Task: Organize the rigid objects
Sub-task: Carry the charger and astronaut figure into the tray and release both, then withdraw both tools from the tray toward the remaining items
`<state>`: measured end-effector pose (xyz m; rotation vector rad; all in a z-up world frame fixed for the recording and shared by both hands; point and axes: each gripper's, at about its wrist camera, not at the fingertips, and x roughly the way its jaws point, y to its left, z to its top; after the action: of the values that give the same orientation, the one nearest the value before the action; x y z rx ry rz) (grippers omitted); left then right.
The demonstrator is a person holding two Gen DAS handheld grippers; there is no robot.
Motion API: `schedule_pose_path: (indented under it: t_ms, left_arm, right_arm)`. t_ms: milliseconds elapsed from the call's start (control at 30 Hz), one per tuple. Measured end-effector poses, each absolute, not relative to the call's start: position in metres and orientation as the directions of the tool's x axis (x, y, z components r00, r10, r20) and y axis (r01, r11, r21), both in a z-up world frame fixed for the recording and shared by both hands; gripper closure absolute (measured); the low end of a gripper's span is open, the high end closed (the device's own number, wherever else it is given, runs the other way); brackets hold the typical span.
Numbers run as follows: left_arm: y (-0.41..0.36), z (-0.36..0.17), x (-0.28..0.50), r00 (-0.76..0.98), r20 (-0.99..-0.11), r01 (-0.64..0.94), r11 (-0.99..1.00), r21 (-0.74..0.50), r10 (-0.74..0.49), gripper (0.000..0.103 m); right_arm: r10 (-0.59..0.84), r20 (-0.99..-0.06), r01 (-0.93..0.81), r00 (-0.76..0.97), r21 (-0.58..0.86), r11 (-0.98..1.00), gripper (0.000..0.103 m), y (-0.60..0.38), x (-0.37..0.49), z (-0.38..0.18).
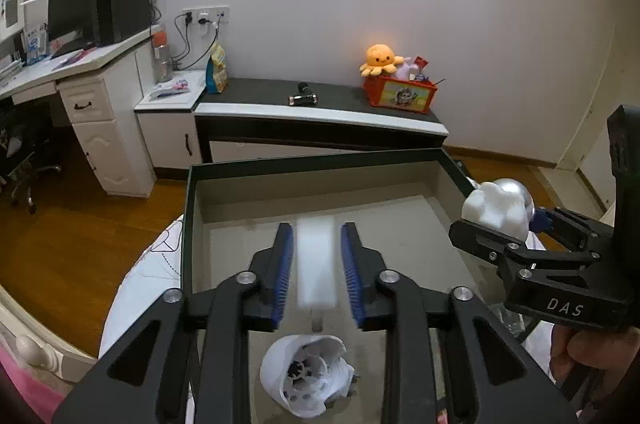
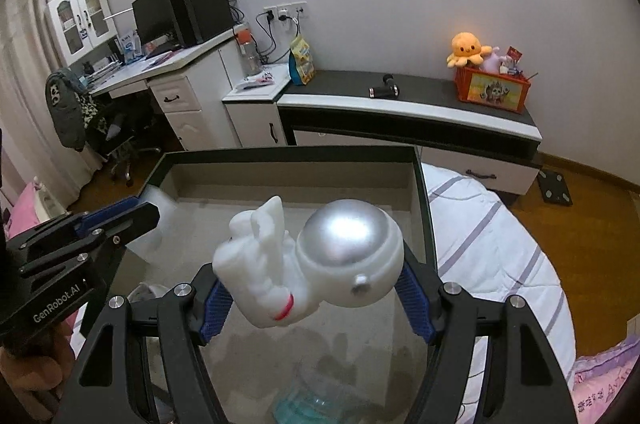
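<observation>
A dark-rimmed open box with a beige floor lies below both grippers. My left gripper hangs over it, jaws open. A blurred white block sits between the blue pads with a gap on each side. That block shows beside the left gripper in the right wrist view too. My right gripper is shut on a white astronaut figure with a silver helmet, held over the box. The figure is at the box's right rim. A white round plastic part lies in the box.
A clear plastic container lies in the box's near end. The box rests on a bed with a white striped duvet. Beyond it are a low cabinet with an orange toy crate, a desk and an office chair.
</observation>
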<state>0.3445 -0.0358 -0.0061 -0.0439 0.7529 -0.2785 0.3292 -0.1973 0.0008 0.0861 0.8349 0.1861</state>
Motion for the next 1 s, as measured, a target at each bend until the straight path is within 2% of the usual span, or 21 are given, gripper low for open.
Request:
schedule_pose_path:
  t_ms: [33, 100, 200, 400, 633, 1000]
  left_arm:
    - [-0.036, -0.006, 0.345, 0.7, -0.666, 0.226, 0.965, -0.133, -0.256, 0.058]
    - [-0.034, -0.003, 0.341, 0.722, -0.654, 0.2, 0.973, -0.112, -0.223, 0.017]
    - [-0.027, 0.004, 0.326, 0.763, -0.616, 0.174, 0.98, -0.093, -0.194, 0.001]
    - [-0.009, 0.018, 0.294, 0.792, -0.584, 0.155, 0.984, -0.087, -0.177, 0.0]
    - [0.011, 0.032, 0.245, 0.823, -0.54, 0.143, 0.984, -0.106, -0.178, 0.0]
    - [0.037, 0.035, 0.181, 0.846, -0.517, 0.07, 0.989, -0.132, -0.129, 0.0]
  right_arm:
    - [0.193, -0.731, -0.124, 0.655, 0.148, 0.981, 0.03, -0.199, 0.33, -0.001]
    - [0.192, -0.73, -0.118, 0.656, 0.152, 0.981, 0.021, -0.201, 0.33, -0.003]
    - [0.177, -0.729, -0.102, 0.662, 0.146, 0.984, 0.018, -0.204, 0.326, -0.003]
    - [0.146, -0.718, -0.051, 0.68, 0.152, 0.987, 0.017, -0.214, 0.304, 0.005]
    - [0.17, -0.661, -0.04, 0.731, 0.206, 0.978, 0.017, -0.223, 0.252, 0.029]
    - [0.143, -0.616, -0.056, 0.775, 0.159, 0.986, 0.017, -0.212, 0.178, 0.05]
